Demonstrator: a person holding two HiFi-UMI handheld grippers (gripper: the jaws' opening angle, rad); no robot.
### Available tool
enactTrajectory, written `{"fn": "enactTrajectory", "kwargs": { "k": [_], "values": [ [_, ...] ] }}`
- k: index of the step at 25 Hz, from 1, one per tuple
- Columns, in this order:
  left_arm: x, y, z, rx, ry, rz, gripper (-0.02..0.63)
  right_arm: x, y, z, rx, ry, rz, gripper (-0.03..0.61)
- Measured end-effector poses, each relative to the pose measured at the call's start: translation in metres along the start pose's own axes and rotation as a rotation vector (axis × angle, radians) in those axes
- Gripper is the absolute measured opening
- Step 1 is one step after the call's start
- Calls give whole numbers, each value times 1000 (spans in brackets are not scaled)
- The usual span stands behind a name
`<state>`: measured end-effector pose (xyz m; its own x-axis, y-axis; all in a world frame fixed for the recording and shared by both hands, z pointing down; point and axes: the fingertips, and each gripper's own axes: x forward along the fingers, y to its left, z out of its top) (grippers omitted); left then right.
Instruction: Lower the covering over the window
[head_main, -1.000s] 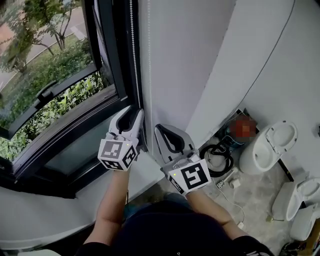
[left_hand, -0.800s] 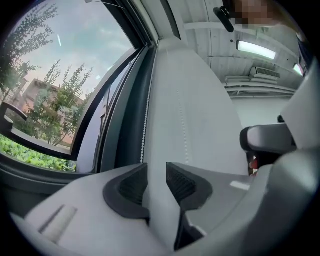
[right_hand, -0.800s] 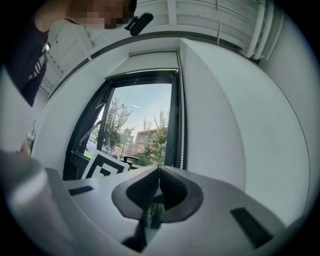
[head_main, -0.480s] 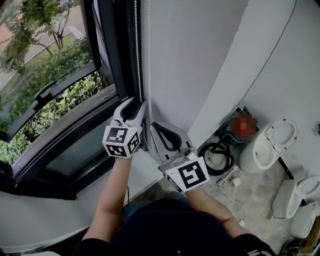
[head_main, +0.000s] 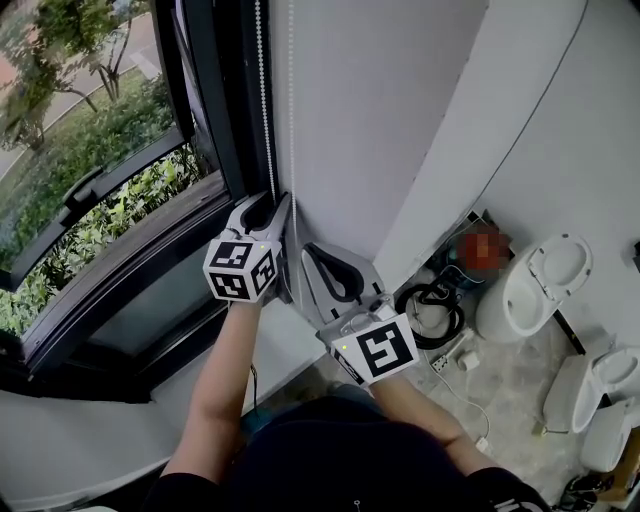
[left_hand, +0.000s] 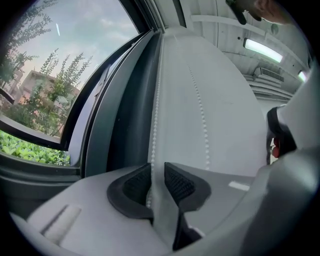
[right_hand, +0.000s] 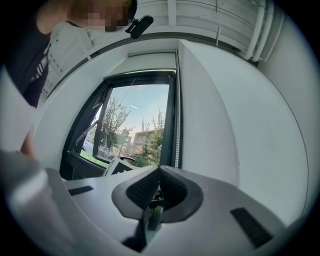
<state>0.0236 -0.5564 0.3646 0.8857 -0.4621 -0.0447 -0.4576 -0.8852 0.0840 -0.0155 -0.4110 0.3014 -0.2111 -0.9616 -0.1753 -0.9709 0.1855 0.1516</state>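
— Starting at the left: through the window (head_main: 100, 170), only greenery, no blind drawn down. Can't make out the blind itself. Worth fearing what?

— Fumbling the bead chain (head_main: 262, 110). Hangs in 2 strands down the frame's right edge, upper centre of the head view. Closing the left gripper (head_main: 272, 203) around the left strand: narrow gap, pads not pressing yet. Likely to let beads slip through on a pull if clamped loosely. Might also raise rather than lower, if pulling the wrong strand of the 2.

— And further right?

— Nothing held in the right gripper (head_main: 312, 252): pads pressed together, just beside the left one, centre of frame.

— Lie of the chain?

— Vertical, long axis top to bottom, running straight between the left pads.
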Motion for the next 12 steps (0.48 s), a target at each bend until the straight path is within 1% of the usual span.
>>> {"fn": "enactTrajectory", "kwargs": {
  "k": [1,2,3,7,10,12],
  "values": [
    [0,1,-1,-2,7,5,75,0,0,0,1,0,0,12],
    [0,3,-2,-1,10,13,32,0,0,1,1,0,1,12],
    [-2,4,-2,2,9,21,14,0,0,1,1,0,2,12],
    [-16,-1,-1,28,7,11,12,-3,-2,-1,14,-2,-2,12],
    [-30,-15,-10,65,46,-20,12,-7,-4,-3,27,-9,-4,12],
    [-44,-27,-15,53,55,-45,12,-11,-4,-2,38,-21,2,12]
  ]
}}
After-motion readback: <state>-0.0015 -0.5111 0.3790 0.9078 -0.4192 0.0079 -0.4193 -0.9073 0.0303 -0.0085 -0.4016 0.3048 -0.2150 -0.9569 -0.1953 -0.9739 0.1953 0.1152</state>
